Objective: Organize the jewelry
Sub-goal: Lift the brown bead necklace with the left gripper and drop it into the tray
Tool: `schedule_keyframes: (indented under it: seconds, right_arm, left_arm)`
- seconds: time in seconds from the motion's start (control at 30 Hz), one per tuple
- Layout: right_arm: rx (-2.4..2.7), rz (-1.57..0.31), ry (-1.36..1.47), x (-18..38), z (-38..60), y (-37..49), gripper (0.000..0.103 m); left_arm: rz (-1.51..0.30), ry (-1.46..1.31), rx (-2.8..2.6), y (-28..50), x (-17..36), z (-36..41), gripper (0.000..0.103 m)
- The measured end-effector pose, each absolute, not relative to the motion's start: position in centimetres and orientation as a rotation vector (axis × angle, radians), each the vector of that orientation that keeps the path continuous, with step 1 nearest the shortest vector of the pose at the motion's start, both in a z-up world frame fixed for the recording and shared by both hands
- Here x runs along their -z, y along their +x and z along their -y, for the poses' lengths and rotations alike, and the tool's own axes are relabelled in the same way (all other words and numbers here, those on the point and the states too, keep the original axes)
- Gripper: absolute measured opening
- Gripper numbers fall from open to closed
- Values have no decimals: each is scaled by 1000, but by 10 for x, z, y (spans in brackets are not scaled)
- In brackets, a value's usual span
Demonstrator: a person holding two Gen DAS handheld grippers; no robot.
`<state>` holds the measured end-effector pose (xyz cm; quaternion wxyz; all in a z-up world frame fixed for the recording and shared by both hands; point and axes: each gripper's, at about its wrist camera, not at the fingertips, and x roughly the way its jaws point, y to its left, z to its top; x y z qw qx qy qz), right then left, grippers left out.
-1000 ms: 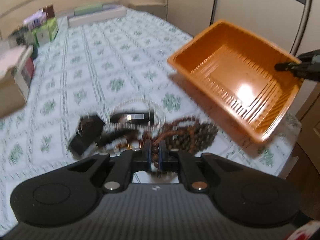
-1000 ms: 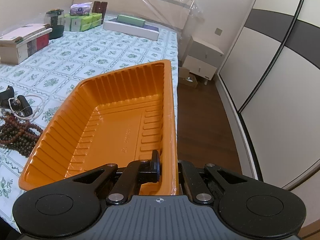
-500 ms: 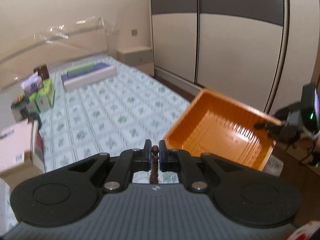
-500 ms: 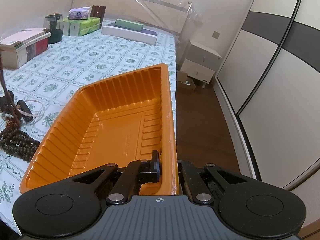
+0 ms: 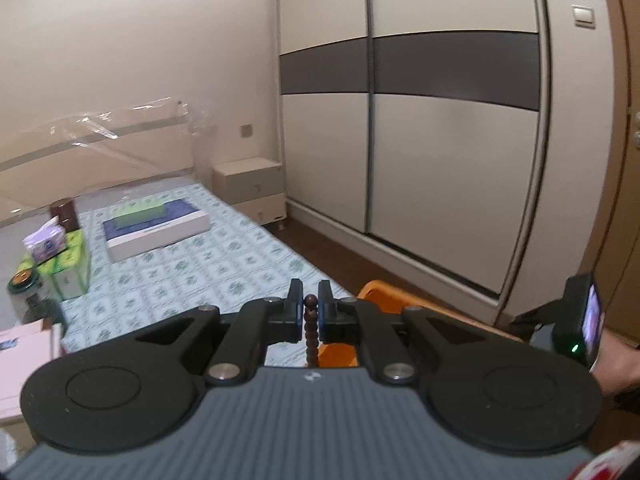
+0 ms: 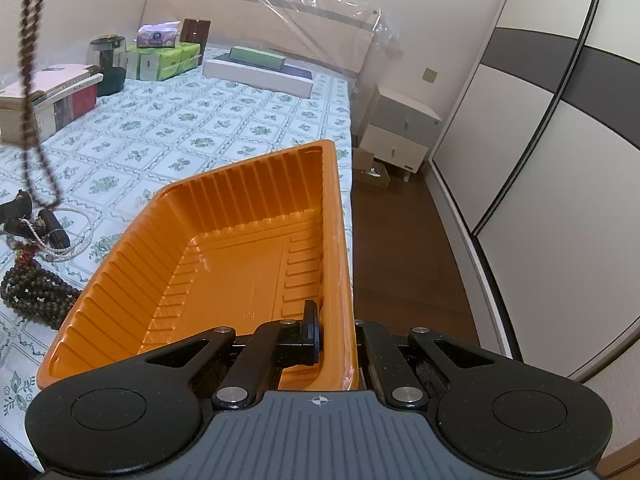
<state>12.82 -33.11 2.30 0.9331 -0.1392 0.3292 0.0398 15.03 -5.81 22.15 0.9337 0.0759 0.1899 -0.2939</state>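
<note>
We pinch the bead strand (image 5: 311,326) in the left gripper (image 5: 310,312), lifted so it hangs clear of the bed (image 6: 224,120). Right gripper (image 6: 334,338) fingers clamp the orange tray (image 6: 240,256) rim, holding it ready below as catcher.

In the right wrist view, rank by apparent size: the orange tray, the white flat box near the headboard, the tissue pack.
1. orange tray, by far the largest, though it is nearest the camera.
2. white flat box.
3. tissue pack, smallest; it sits about as far back as the box, so that pair's order looks sound.
</note>
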Motion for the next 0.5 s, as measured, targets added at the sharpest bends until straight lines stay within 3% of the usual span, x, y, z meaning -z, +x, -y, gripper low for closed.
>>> schedule_keyframes:
  seconds: [0.23, 0.5]
  right_arm:
    - [-82, -670, -275, -23, 334, 128, 2]
    - [-84, -676, -262, -20, 338, 128, 2]
  left_arm:
    - [-414, 149, 686, 158, -206, 108, 6]
    - [-562, 147, 746, 169, -147, 152, 6]
